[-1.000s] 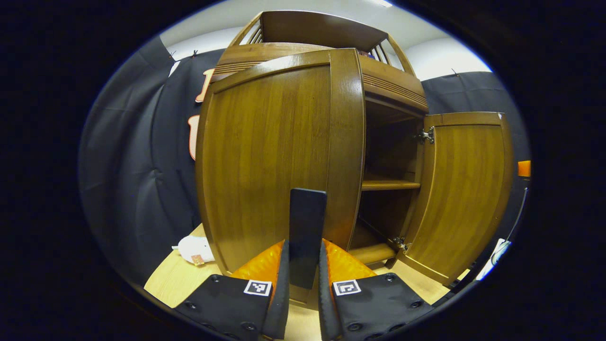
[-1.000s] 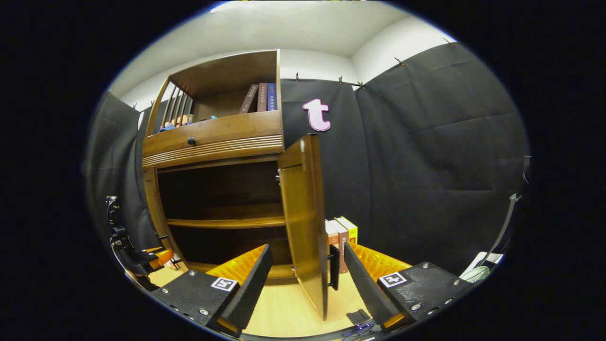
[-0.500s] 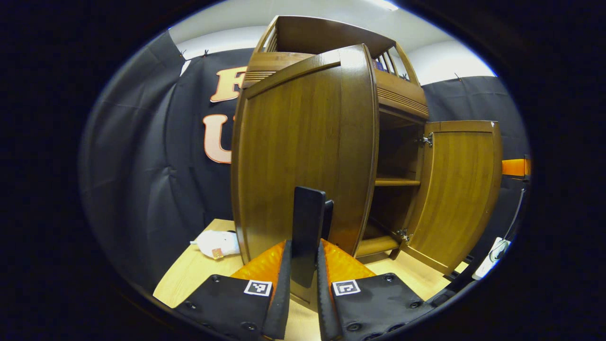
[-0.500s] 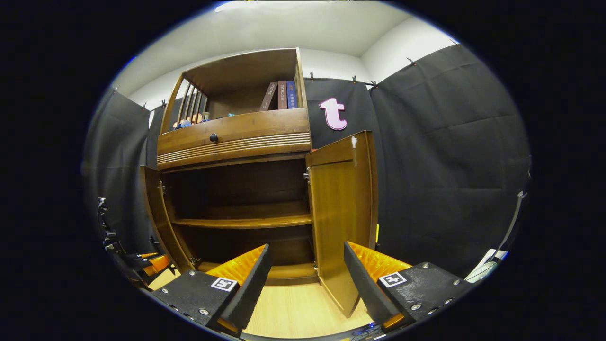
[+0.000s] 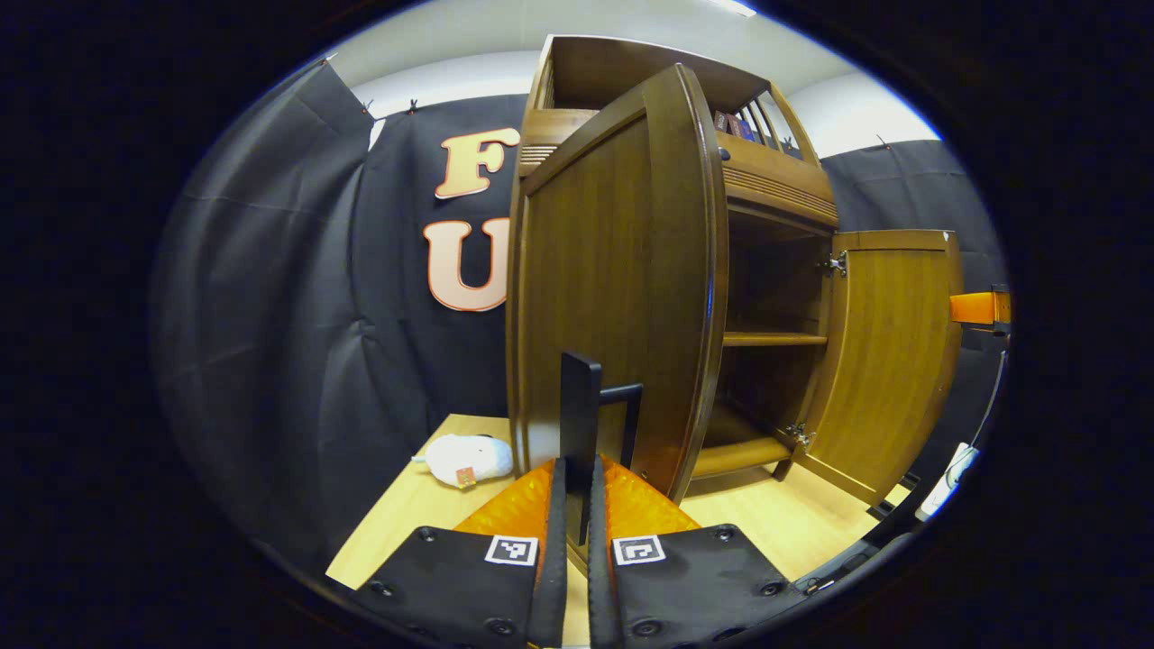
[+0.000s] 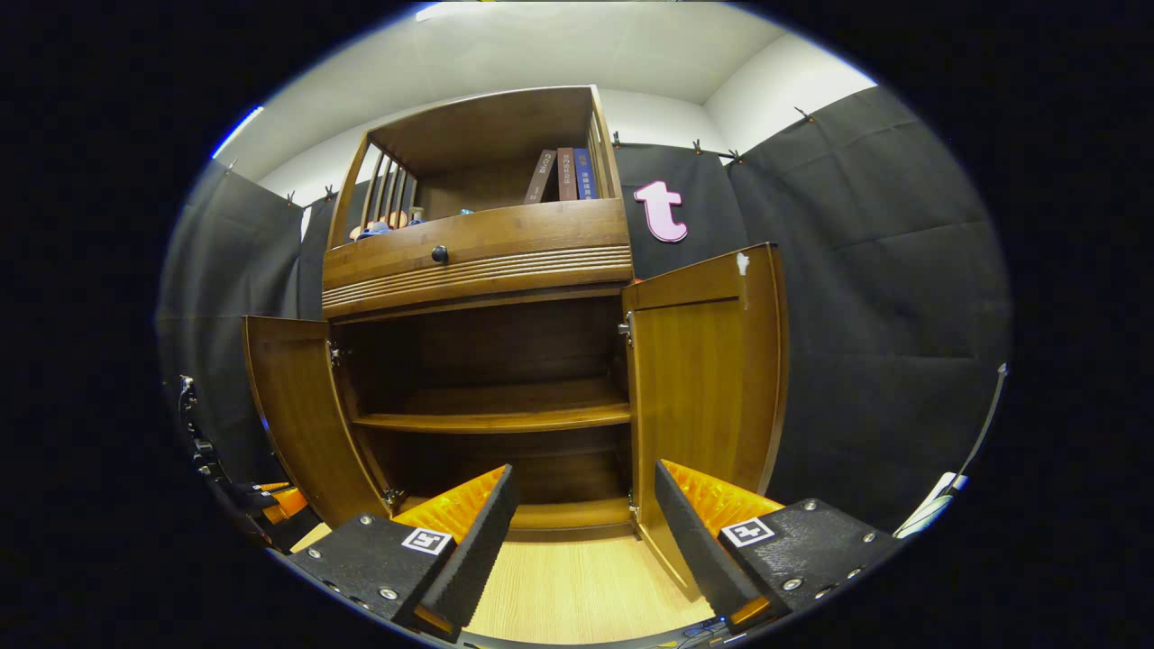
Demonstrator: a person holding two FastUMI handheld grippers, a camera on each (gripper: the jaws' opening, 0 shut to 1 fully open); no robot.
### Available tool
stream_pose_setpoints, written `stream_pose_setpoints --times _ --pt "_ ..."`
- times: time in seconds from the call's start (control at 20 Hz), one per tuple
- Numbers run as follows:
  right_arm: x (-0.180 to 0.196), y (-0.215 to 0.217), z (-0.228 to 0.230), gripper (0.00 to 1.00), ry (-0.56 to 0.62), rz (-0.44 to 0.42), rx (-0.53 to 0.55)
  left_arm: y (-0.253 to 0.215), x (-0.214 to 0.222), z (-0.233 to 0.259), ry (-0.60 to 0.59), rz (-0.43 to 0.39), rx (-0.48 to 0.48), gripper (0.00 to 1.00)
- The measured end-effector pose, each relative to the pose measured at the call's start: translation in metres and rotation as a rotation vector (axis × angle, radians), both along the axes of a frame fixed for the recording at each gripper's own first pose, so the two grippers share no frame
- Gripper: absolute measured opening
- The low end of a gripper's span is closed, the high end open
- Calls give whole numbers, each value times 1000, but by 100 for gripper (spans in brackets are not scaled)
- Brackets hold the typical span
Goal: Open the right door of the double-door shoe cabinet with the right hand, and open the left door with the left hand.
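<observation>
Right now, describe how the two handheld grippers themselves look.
Each gripper, left and right, has two long tapering fingers on flat black bodies studded with round screws. Each body carries a small square black-and-white marker. The facing finger edges look finely ridged.

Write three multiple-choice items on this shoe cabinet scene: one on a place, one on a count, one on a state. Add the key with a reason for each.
1. Where does the white plush toy lie?
A. On the floor left of the left door
B. On the middle shelf
C. On top of the cabinet

2. How many books stand in the top compartment of the shoe cabinet?
A. One
B. Three
C. Six

3. What is the left gripper doing?
A. Hanging open, apart from everything
B. Shut on the left door's handle
C. Pressing on the drawer knob

Key: 1 A, the toy rests on the pale wood floor beside the door in the left gripper view. 2 B, three spines show in the right gripper view. 3 B, both fingers close on the dark handle bar.
</observation>
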State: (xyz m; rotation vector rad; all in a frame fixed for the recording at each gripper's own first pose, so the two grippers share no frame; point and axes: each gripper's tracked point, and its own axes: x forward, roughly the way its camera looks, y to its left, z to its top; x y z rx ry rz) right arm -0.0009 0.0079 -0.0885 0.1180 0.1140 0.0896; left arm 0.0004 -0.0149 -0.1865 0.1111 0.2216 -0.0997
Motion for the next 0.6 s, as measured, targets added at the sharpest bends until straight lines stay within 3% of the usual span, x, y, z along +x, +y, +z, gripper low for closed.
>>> stream_pose_setpoints --times 0.1,0.15,0.3,0.35,0.4,0.45,0.6 --pt "-1 10 -1 85 3 16 -4 6 1 3 5 -1 -7 16" --pt "0 14 -2 93 5 22 -8 10 0 2 8 0 -30 18" --pt "1 22 -3 93 8 33 -14 20 -1 4 3 13 -42 15" --pt "2 24 -4 100 9 33 -12 23 -5 3 3 17 -27 14" --pt "2 26 -5 93 10 34 -8 27 -5 5 0 23 -18 18" --pt "1 28 -6 93 12 37 -5 36 -5 5 -2 31 -15 12" --pt "2 30 -8 93 14 38 -9 53 -4 8 -6 62 -22 12"
